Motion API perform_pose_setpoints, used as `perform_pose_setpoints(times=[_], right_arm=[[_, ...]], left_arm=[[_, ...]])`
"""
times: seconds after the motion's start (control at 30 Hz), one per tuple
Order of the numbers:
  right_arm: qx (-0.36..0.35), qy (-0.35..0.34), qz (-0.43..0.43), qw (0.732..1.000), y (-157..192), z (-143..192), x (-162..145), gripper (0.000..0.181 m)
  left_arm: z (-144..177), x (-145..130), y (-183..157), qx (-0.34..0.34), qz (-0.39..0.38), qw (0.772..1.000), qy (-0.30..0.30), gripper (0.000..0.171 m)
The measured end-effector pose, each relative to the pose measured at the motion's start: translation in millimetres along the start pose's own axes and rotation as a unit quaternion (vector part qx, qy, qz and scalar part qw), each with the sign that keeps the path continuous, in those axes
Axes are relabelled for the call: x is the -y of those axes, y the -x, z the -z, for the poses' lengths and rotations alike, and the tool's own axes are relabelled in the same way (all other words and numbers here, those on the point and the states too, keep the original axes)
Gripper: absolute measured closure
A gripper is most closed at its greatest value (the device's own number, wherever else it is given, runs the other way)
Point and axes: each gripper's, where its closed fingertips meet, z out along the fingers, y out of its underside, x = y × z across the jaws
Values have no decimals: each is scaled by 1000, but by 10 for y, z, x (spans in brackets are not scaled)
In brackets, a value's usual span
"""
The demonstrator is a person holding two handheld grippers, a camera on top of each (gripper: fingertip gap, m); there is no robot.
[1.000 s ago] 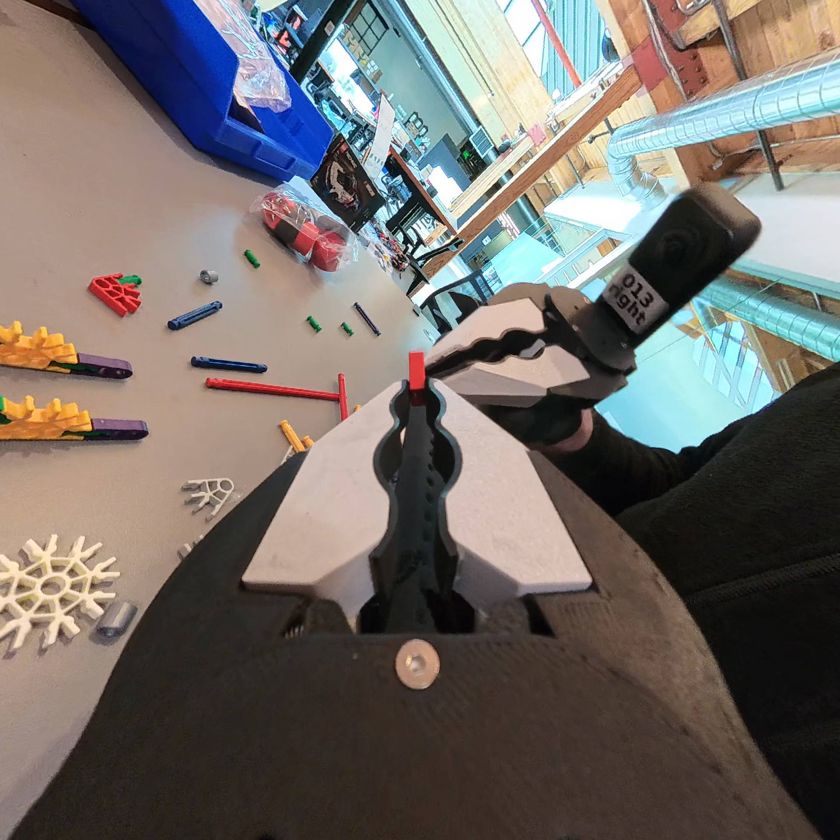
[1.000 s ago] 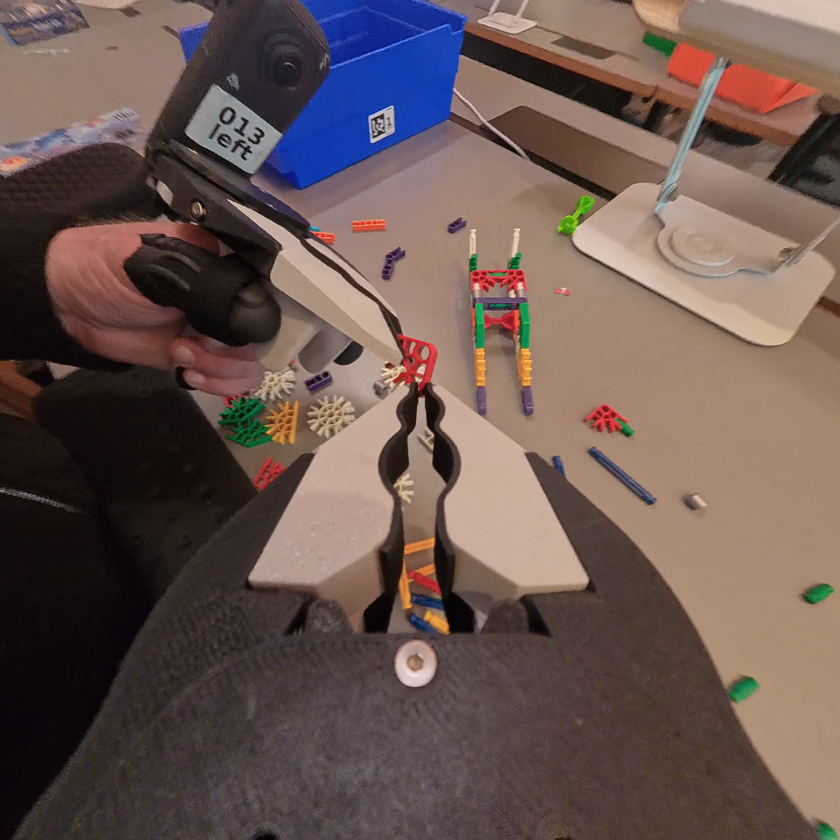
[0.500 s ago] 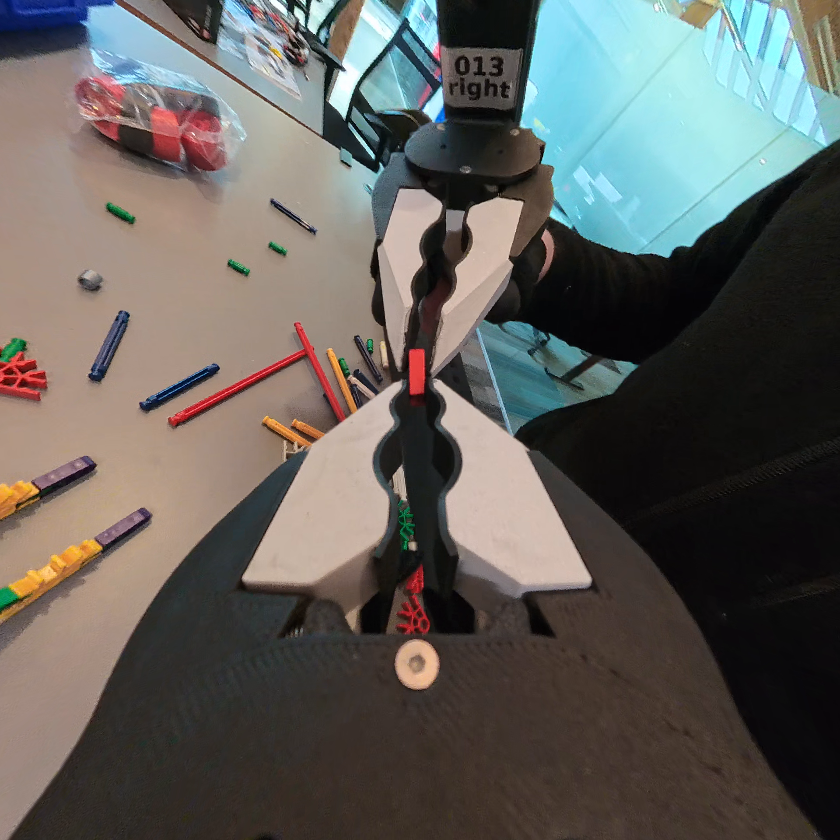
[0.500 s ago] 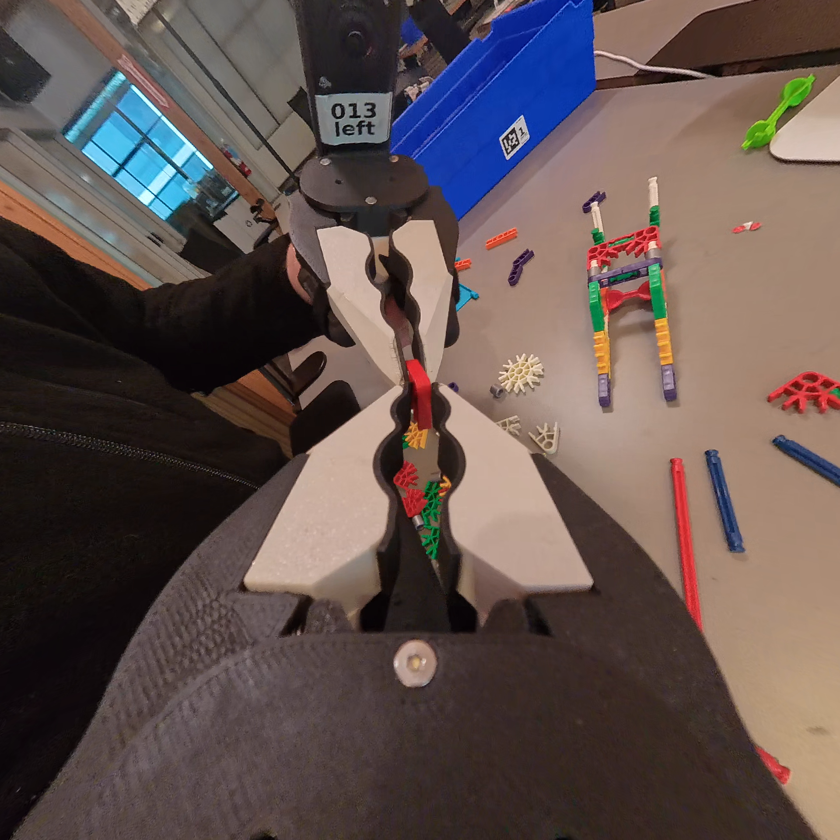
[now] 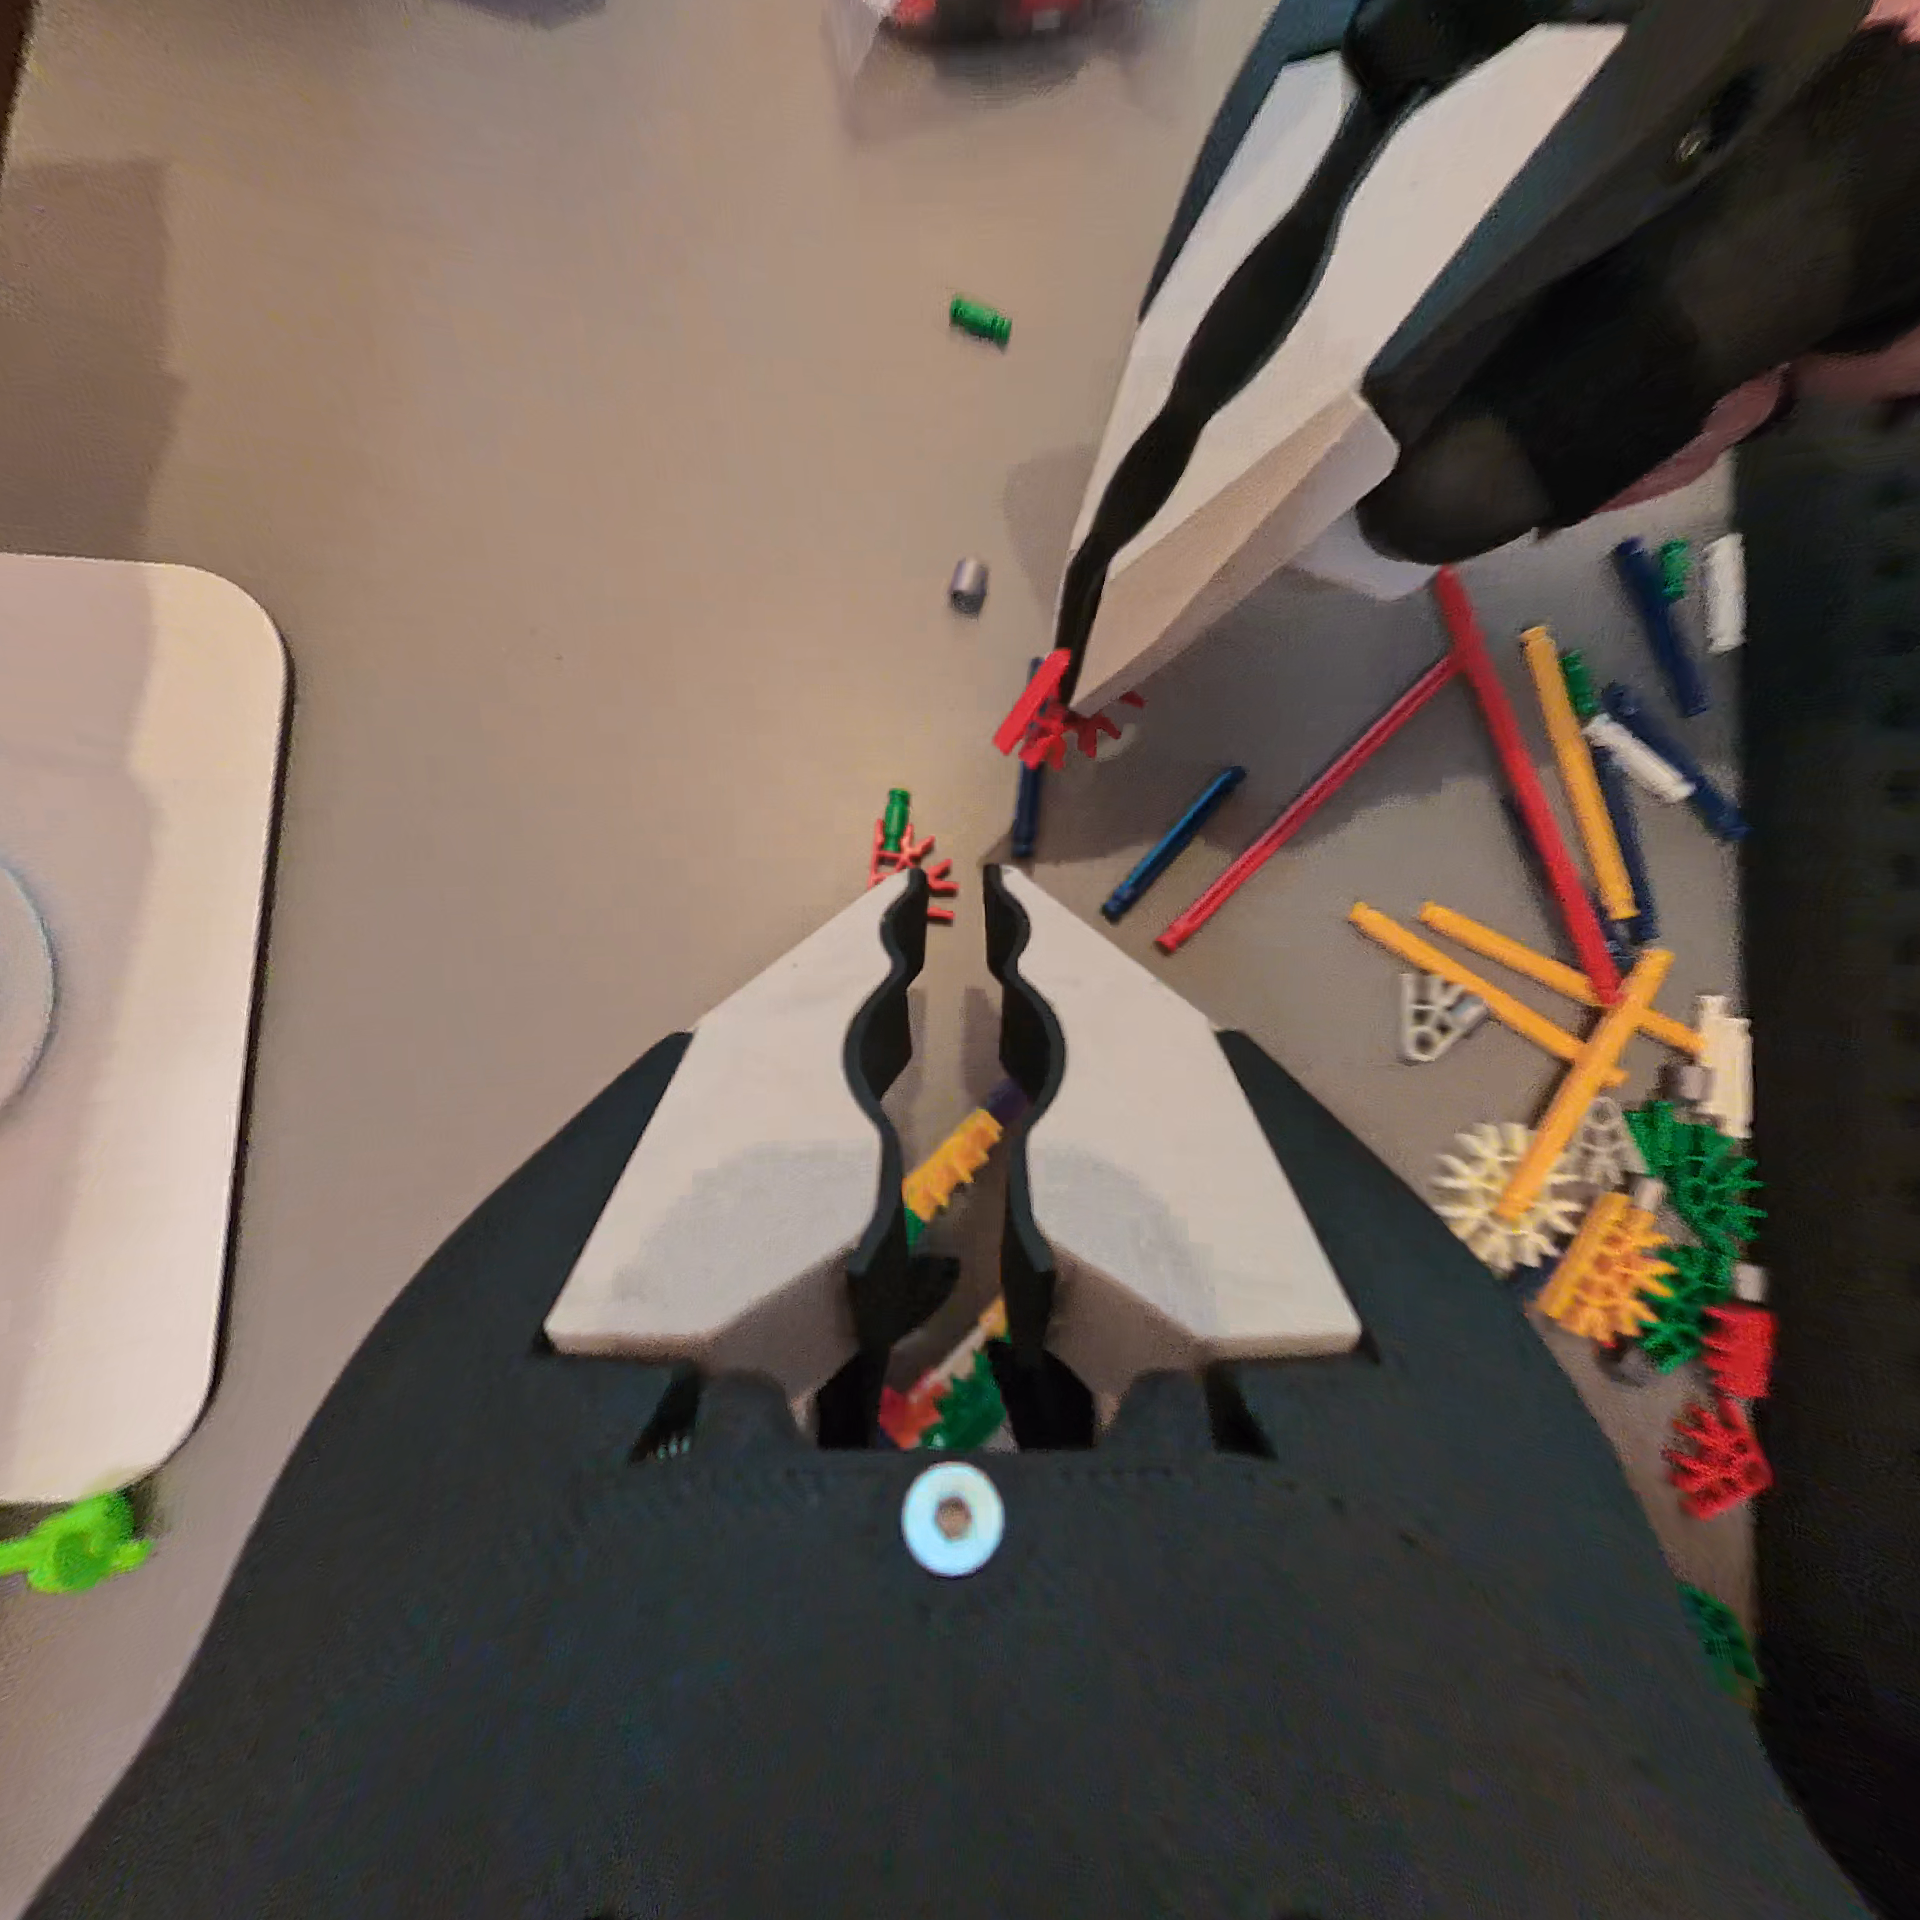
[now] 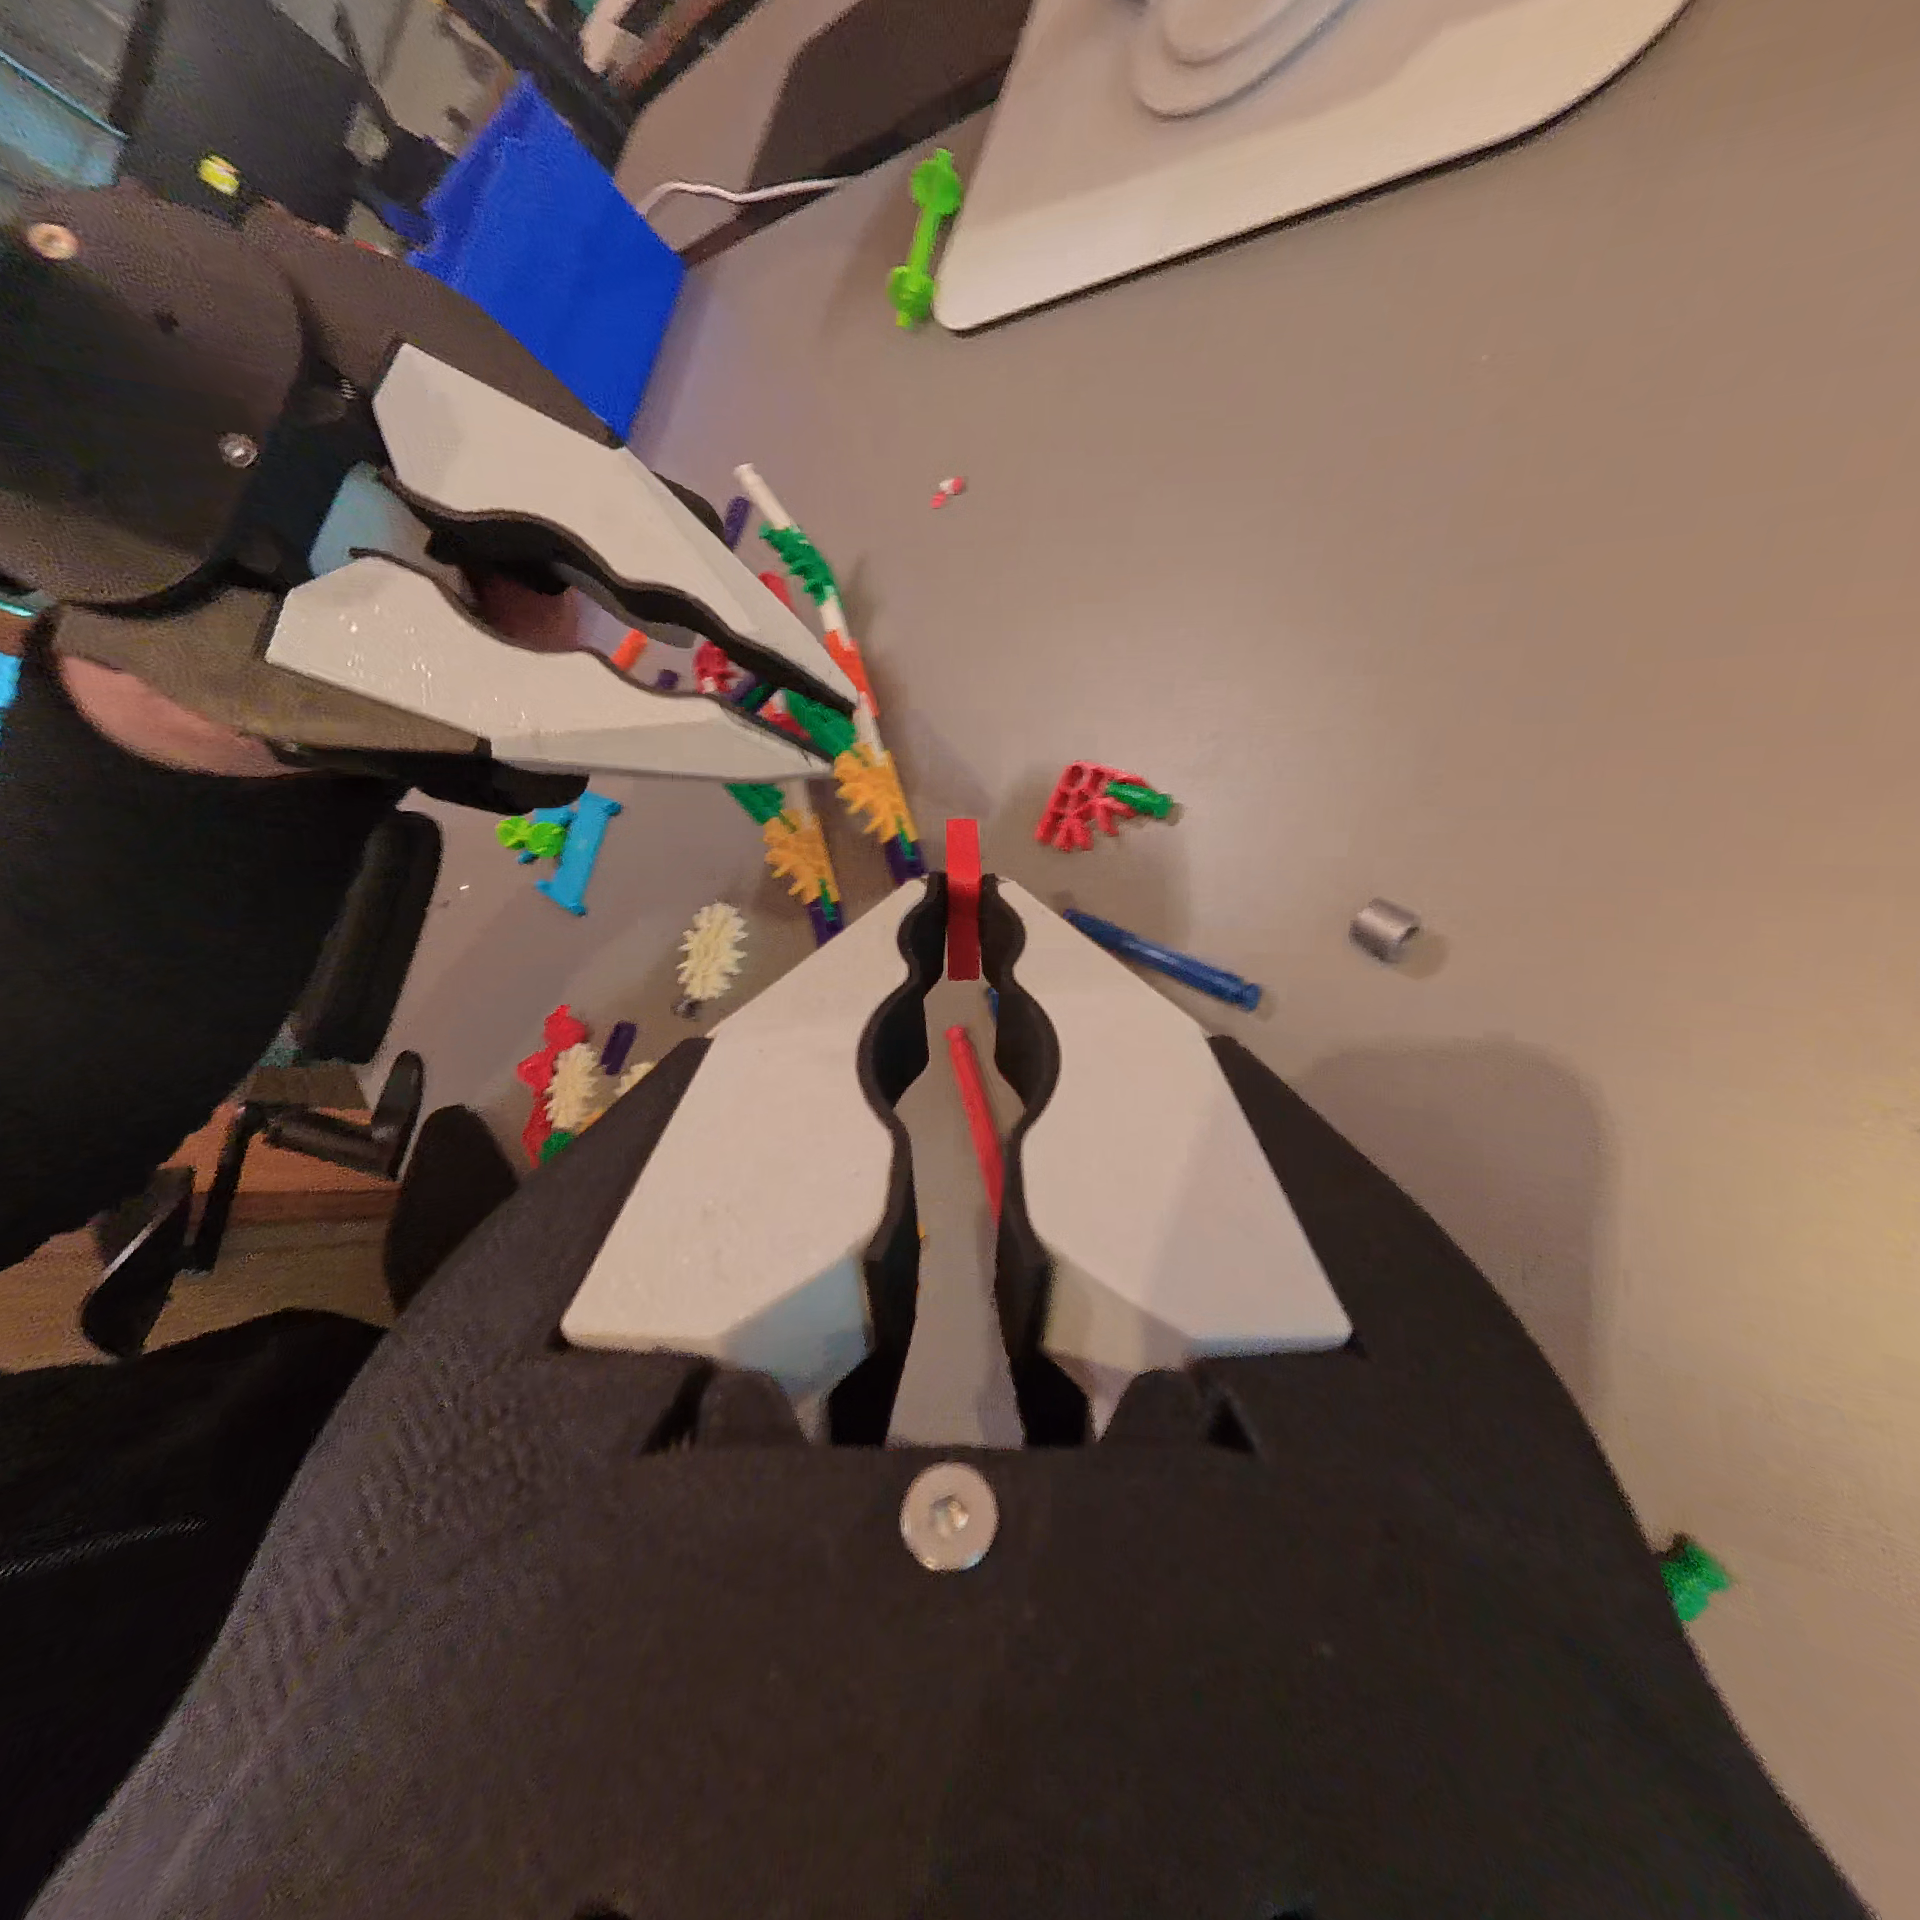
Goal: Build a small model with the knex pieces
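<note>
Below, left wrist view: left gripper (image 5: 948,883) parted and empty, poised over the grey table (image 5: 540,436), tips just above a red connector with a green stub (image 5: 906,847); farther off, right gripper (image 5: 1055,681) clenched on a small red connector piece (image 5: 1031,709), held edge-on clear of the table; blue rods (image 5: 1174,842), a long red rod (image 5: 1309,805) and yellow rods (image 5: 1496,987) scattered to the right, with a heap of white, green and orange snowflake connectors (image 5: 1621,1236) beyond; white base plate (image 5: 135,935) at left. Next, right wrist view: right gripper (image 6: 962,883) pinched on the red piece (image 6: 962,899) at the very tips, flat faces against the pads; left gripper (image 6: 836,732) slightly agape, hovering over a partly built frame of green, orange and purple parts (image 6: 831,790); grey spacer (image 6: 1384,928) and blue bin (image 6: 551,260) well apart. Judged light, rigid, smooth moulded plastic, prone to slip or pivot; best gripped across the flat faces, deeper between the pads.
</note>
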Motion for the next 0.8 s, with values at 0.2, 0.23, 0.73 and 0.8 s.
perform_pose_setpoints(times=[0.2, 0.23, 0.73, 0.8], right_arm=[[-32, 42, -39, 998, -321, -233, 17, 178], [-30, 49, -45, 997, -340, -257, 4, 178], [-30, 119, -77, 989, -440, -385, -44, 177], [-35, 137, -70, 988, -443, -397, -71, 176]], left_arm=[[-401, -147, 119, -9, -39, 995, 88, 167], [-435, -178, 155, -1, -42, 994, 100, 167], [-558, -252, 157, -34, -57, 991, 118, 171], [-560, -249, 156, -37, -61, 990, 121, 171]])
